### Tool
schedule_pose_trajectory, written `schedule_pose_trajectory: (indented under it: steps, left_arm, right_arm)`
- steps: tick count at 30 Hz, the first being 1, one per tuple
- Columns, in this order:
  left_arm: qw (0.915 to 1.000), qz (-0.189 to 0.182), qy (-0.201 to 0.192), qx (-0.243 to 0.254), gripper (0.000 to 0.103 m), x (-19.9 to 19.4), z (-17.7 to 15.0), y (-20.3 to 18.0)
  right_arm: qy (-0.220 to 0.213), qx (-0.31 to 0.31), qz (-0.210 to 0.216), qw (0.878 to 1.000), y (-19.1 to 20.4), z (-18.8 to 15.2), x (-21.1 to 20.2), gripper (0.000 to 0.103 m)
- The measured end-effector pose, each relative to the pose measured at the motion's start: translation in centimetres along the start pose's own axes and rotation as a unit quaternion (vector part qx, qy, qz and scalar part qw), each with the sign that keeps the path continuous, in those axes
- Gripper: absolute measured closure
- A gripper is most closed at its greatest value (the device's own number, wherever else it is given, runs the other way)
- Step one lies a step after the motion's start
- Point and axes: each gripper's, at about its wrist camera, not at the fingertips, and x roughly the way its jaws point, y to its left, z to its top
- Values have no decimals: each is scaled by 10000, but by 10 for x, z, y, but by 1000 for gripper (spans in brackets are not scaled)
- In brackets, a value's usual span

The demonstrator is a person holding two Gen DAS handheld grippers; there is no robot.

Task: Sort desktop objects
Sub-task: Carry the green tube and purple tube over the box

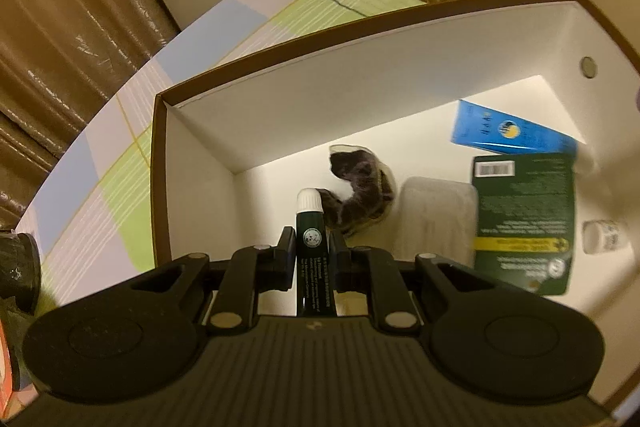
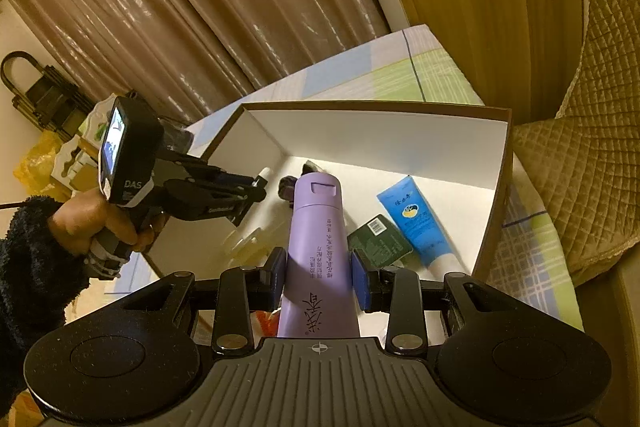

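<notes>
Where visible, purple tube (image 2: 318, 259) only rightward.

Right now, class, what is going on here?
A person is sorting toiletries into a white-lined box. The left claw grips a slim dark green tube over the box; the right claw grips a purple tube. A blue tube and a dark green packet already lie inside.

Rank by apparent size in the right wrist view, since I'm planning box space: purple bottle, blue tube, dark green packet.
1. Purple bottle, though it's nearest the camera, held in the right claw, so inflated.
2. Blue tube.
3. Dark green packet, partly hidden.
</notes>
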Motion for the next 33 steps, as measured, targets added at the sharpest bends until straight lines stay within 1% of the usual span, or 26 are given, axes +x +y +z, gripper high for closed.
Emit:
schedule_pose_trajectory:
  steps: [10, 12, 14, 18, 21, 27, 33]
  left_arm:
    - [10000, 80, 9, 40, 89, 16, 9, 3]
    - [9999, 113, -23, 80, 89, 15, 10, 4]
    - [9998, 160, -73, 135, 85, 12, 10, 4]
    - [9998, 54, -174, 83, 84, -1, 11, 9]
    - [9995, 33, -316, 86, 84, -16, 10, 13]
    - [9983, -27, -582, 55, 77, -44, 8, 23]
    - [9976, -158, -671, 9, 76, -57, 0, 27]
  right_arm:
    - [115, -45, -80, 9999, -7, 14, 17, 69]
    - [124, -62, -104, 9998, -8, 17, 20, 69]
    - [137, -93, -129, 9998, -9, 19, 22, 69]
    - [185, -195, -159, 9995, -10, 26, 32, 69]
    - [268, -367, -214, 9987, -9, 34, 43, 69]
    - [453, -796, -296, 9954, -7, 50, 79, 69]
    - [724, -1583, -344, 9841, -1, 62, 121, 69]
